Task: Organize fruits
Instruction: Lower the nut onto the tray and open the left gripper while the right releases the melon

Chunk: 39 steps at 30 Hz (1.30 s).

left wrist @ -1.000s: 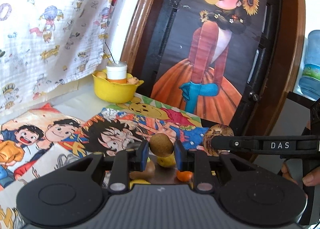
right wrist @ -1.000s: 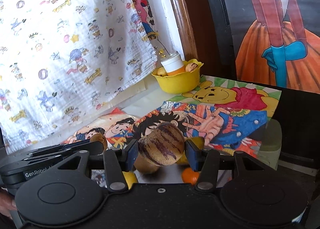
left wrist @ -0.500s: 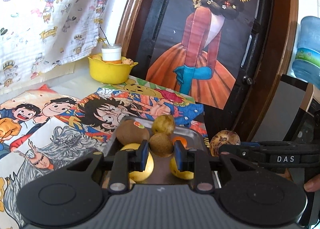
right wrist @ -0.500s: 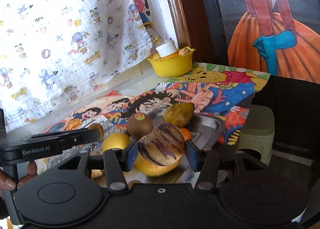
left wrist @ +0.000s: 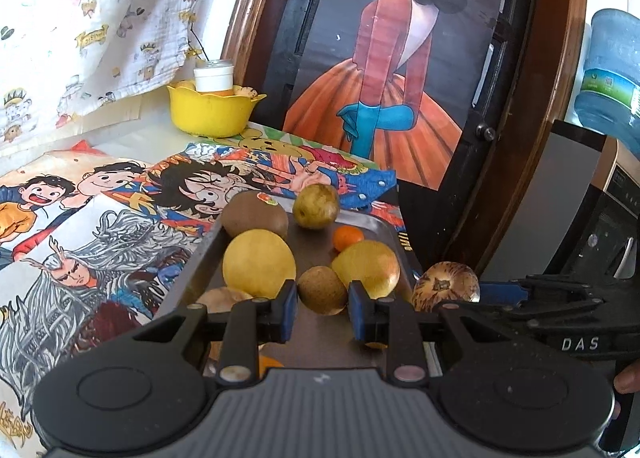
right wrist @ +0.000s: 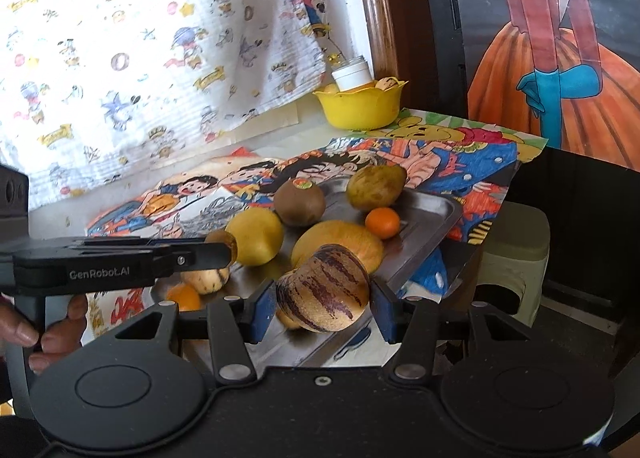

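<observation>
We hold a small brown fruit (left wrist: 322, 290) in left fingers, striped melon (right wrist: 323, 293) in right, above tray (right wrist: 436, 214) at 12 o'clock, probably for setting down.

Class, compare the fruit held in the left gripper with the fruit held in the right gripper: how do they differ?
The small brown fruit is plain and dull; the striped fruit is tan with purple streaks. The small brown fruit is clearly smaller, so the left gripper is nearly shut, the right gripper wider. Both are clamped above the metal tray.
</observation>
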### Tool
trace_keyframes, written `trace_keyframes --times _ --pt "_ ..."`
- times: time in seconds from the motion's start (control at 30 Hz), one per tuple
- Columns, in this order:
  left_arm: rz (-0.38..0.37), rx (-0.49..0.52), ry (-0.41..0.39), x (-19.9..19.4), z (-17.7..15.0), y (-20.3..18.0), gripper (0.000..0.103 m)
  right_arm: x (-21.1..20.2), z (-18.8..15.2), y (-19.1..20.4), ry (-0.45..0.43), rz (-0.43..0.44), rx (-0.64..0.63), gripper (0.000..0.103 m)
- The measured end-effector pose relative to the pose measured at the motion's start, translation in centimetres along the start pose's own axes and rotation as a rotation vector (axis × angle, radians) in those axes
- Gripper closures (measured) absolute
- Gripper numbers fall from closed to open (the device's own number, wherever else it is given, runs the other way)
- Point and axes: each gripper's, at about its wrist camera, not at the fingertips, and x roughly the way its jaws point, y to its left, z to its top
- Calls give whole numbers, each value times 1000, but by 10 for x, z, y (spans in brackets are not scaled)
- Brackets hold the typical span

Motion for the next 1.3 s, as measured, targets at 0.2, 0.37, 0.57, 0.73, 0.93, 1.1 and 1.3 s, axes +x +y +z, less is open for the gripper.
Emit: trace_keyframes --times 0.2,0.37,0.57,0.73,0.93,1.1,1.3 --pt "-6 19 16 -2 -7 -3 73 1 -6 2 9 -15 -18 50" --pt "-15 28 31 -2 -12 -5 73 3 -5 -2 6 -29 -15 50" --pt "-12 41 48 -1 -17 -8 73 7 -5 -6 4 -41 -14 50" --pt "-9 48 62 1 -19 -10 73 9 -4 -7 2 -40 -17 50" --pt "-8 55 77 4 -22 -11 73 12 -1 -7 2 -39 -28 50" --pt "-1 50 81 5 -22 -11 73 14 0 -6 1 -38 -34 50" --pt "5 46 81 6 -21 -11 73 18 2 -6 0 -35 -39 50"
